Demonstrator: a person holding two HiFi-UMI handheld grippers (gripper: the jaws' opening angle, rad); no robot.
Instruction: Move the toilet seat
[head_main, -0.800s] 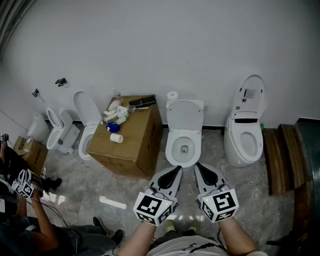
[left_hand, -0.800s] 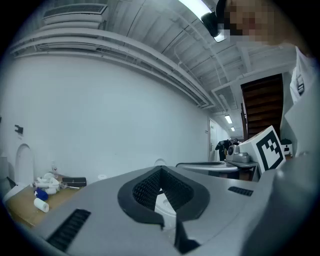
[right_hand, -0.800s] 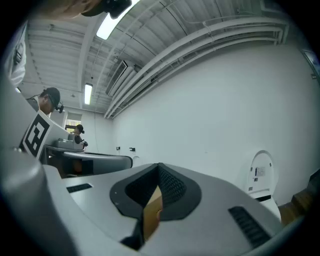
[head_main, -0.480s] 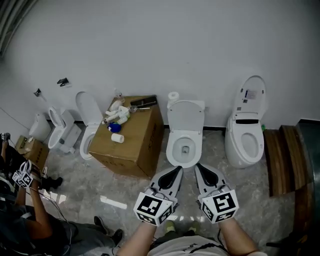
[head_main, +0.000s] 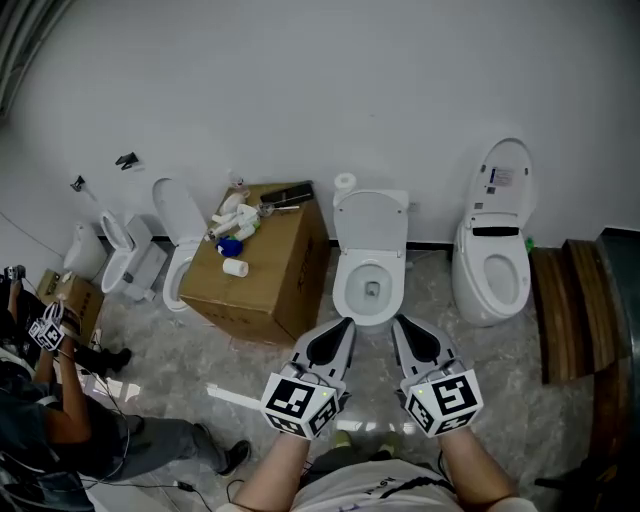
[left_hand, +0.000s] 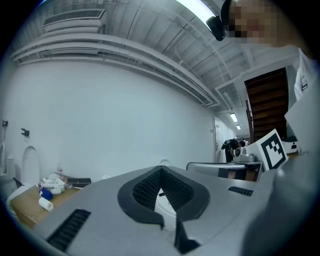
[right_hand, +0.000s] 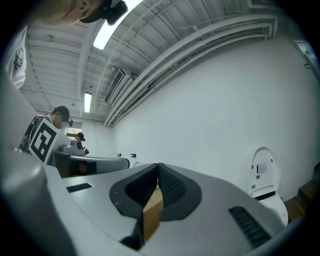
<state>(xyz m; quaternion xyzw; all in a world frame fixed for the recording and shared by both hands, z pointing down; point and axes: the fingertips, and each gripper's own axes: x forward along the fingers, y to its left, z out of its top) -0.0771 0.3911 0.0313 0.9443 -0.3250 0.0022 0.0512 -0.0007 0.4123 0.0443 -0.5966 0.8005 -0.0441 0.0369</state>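
A white toilet (head_main: 370, 285) stands against the wall straight ahead, its seat and lid (head_main: 371, 222) raised upright over the open bowl. My left gripper (head_main: 344, 327) hovers just in front of the bowl's near rim, shut and holding nothing. My right gripper (head_main: 399, 324) is beside it, also shut and holding nothing. In the left gripper view the jaws (left_hand: 160, 171) meet at the tip, with white porcelain showing behind the notch. In the right gripper view the closed jaws (right_hand: 158, 168) show brown cardboard behind the notch.
A cardboard box (head_main: 272, 282) carrying bottles and small parts stands left of the toilet. Another toilet (head_main: 492, 260) with its lid up is at the right, and two more (head_main: 178, 240) at the left. Wooden planks (head_main: 566, 300) lie far right. A person (head_main: 60, 420) crouches at the lower left.
The toilets and box sit slightly higher in the head view. Both grippers stay shut and have edged a little apart. The person at the left has shifted.
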